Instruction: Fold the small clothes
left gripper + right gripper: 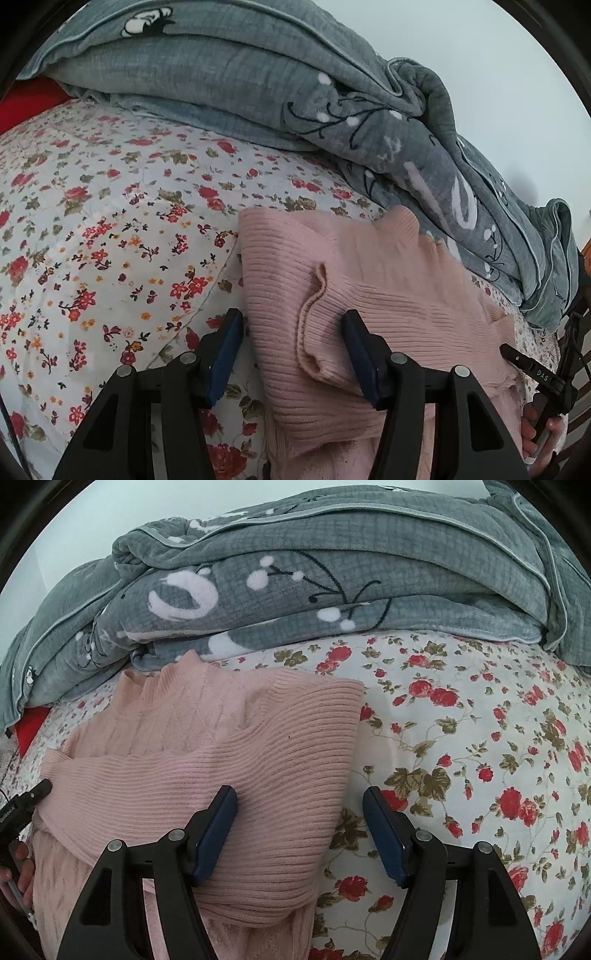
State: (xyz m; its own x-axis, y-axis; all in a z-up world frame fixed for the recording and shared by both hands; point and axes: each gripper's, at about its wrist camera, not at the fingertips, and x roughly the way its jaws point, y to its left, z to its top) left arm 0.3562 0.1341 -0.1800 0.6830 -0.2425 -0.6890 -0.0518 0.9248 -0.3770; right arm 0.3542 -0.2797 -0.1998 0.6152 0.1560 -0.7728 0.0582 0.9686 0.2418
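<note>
Pink sweater [369, 288] under both grippers; left fingers [229, 354], right fingers [384, 834] spread wide, holding nothing.

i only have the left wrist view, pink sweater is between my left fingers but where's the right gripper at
Observer: The right gripper is open; one finger rests on the pink sweater, the other is over the floral sheet.
Operator: is a sleeve folded over on that side
Observer: Yes, a ribbed sleeve lies folded across the body, its cuff pointing toward the sheet.
Operator: anything beyond the collar
Observer: The grey blanket is piled right behind the collar, touching it.
Operator: and my left gripper from there
Observer: Only the tip of the left gripper shows, at the sweater's far edge.
</note>
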